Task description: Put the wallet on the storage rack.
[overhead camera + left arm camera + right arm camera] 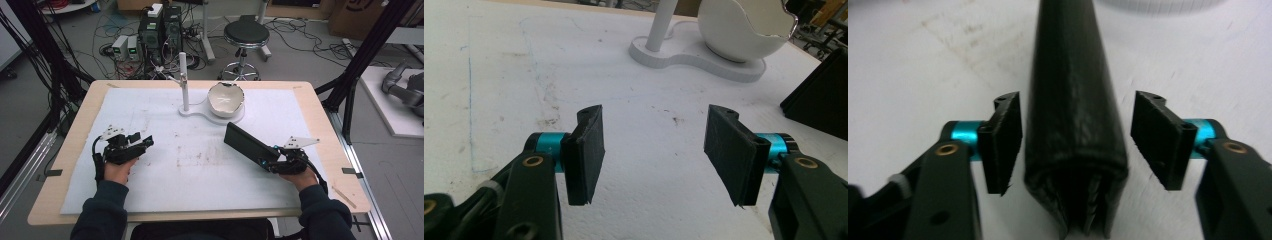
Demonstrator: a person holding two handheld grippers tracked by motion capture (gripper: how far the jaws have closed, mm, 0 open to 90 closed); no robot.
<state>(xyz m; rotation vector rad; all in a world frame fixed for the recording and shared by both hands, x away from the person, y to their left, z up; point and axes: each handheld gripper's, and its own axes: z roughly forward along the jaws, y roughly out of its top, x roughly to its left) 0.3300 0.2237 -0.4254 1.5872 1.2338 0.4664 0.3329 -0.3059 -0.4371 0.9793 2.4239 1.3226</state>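
Right gripper (1075, 137) straddles black case (1075, 100) (jaws apart); left gripper (654, 145) open-jawed.

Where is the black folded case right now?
In the high view the black case lies right of centre on the white mat, just in front of the white stand. Its near end sits between the right hand-held gripper's open jaws.

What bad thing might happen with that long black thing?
The right hand-held gripper has its jaws open on either side of the black case, with gaps both sides, so closing off-centre might let it slip. The case points toward the white bowl on its stand and could bump it.
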